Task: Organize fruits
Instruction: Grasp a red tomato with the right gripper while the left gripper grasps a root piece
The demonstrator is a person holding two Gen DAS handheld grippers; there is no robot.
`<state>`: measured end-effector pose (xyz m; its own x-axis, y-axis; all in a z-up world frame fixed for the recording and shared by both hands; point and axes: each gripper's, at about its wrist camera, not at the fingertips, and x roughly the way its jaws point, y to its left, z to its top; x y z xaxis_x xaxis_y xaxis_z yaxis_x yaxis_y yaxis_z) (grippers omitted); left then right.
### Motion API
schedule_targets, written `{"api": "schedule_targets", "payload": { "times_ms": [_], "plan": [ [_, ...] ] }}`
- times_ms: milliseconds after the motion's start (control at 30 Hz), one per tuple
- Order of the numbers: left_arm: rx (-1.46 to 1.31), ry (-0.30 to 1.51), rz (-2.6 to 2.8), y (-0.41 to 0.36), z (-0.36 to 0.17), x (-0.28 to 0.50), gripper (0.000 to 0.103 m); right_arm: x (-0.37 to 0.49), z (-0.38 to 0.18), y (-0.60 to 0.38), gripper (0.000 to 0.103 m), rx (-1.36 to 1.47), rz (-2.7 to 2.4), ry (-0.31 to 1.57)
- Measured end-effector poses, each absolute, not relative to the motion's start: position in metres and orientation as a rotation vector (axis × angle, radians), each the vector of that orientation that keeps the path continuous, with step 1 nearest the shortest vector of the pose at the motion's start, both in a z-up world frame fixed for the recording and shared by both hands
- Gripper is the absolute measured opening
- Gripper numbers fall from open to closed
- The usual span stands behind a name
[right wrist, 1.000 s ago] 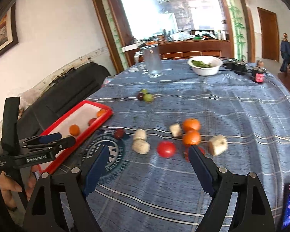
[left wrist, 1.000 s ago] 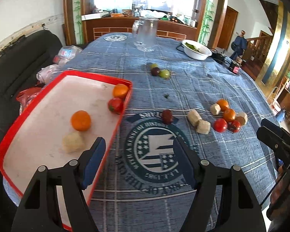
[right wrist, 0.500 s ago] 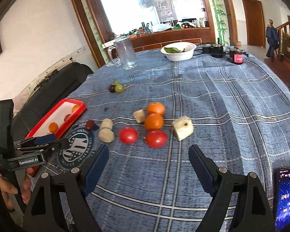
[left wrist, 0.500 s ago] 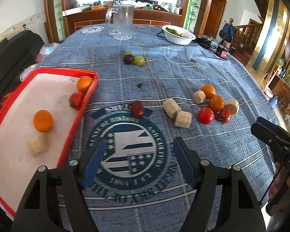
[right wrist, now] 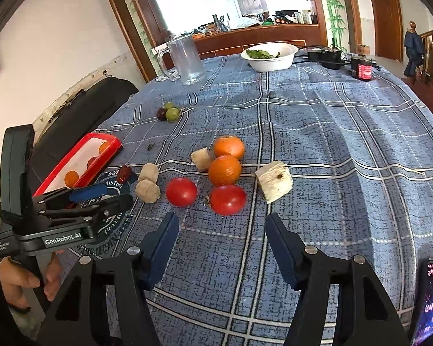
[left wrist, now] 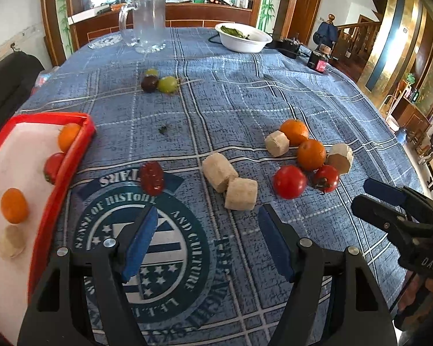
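A red-rimmed white tray point(left wrist: 72, 161) point(right wrist: 101, 138) on the left holds two oranges, a tomato and a pale chunk. Loose on the blue cloth lie two oranges point(right wrist: 224, 170), two tomatoes point(right wrist: 227, 199) point(right wrist: 181, 191), several pale cut chunks point(left wrist: 241, 193) point(right wrist: 274, 181), a dark red fruit point(left wrist: 152, 177) and three grapes point(left wrist: 160, 83). My left gripper point(left wrist: 207, 240) is open over the printed emblem, just short of the chunks, nothing between its fingers. My right gripper point(right wrist: 220, 248) hovers just short of the near tomato; its jaws are closing with nothing between them.
At the far end stand a glass pitcher point(left wrist: 147, 24), a white bowl point(left wrist: 244, 39) of greens, a small dark jar point(left wrist: 317, 62) and black cables. A black sofa point(right wrist: 80, 109) lies beyond the table's left edge. A phone screen point(right wrist: 430, 302) glows at lower right.
Both grippers have moved forward and down toward the loose fruit. The left one slid right, away from the tray. The right gripper's jaws have narrowed.
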<state>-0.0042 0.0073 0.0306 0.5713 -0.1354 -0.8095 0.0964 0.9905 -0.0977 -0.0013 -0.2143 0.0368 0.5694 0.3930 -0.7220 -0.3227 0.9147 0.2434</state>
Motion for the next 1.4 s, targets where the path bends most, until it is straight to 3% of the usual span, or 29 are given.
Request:
{"api": "schedule_targets", "payload": {
  "times_ms": [267, 367, 600, 667, 733, 1400],
  "plan": [
    [-0.012, 0.969, -0.18, -0.01, 0.023, 0.004, 0.069, 0.015, 0.025, -0.203, 0.059, 0.063, 0.431, 0.908],
    [-0.008, 0.978, -0.193, -0.015, 0.02, 0.008, 0.054, 0.022, 0.019, -0.2, 0.056, 0.056, 0.425, 0.925],
    [0.008, 0.982, -0.198, -0.023, 0.016, 0.016, 0.034, 0.033, 0.018, -0.191, 0.052, 0.032, 0.411, 0.929],
    [0.02, 0.975, -0.193, -0.024, 0.016, 0.015, 0.024, 0.037, 0.015, -0.188, 0.045, 0.02, 0.404, 0.941],
    [0.008, 0.973, -0.195, -0.022, 0.016, 0.014, 0.024, 0.039, 0.014, -0.187, 0.038, 0.005, 0.386, 0.946],
    [-0.018, 0.869, -0.194, -0.009, 0.05, -0.017, 0.023, 0.01, 0.048, -0.168, 0.037, -0.018, 0.442, 0.851]
  ]
}}
